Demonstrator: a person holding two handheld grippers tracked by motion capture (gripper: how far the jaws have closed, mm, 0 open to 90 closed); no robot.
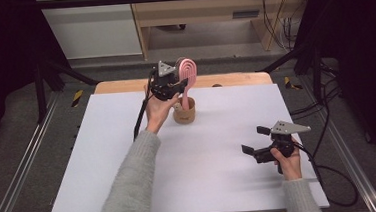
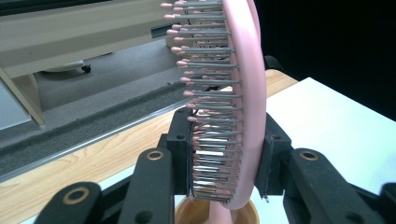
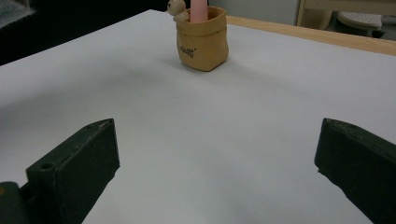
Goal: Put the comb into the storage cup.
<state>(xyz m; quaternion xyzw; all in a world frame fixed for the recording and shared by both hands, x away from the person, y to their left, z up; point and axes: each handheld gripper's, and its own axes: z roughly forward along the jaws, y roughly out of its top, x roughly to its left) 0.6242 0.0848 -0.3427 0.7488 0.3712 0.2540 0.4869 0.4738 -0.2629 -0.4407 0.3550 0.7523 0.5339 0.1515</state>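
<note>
Left claw: clamped on pink hairbrush head.
Right claw: wide, empty, near right edge.
Hairbrush handle: upright in tan pot, bench far edge.

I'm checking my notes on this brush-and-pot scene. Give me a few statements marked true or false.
1. The left hand-held gripper is shut on the pink bristled hairbrush. True.
2. The hairbrush lies flat on the white table. False: it stands upright, handle down in the small tan sack-shaped pot.
3. The right hand-held gripper holds the pot. False: its jaws are open and empty, well short of the pot.
4. A small bear figure sits at the pot's rim. True.
5. The pot is tipped over. False: it stands upright.
</note>
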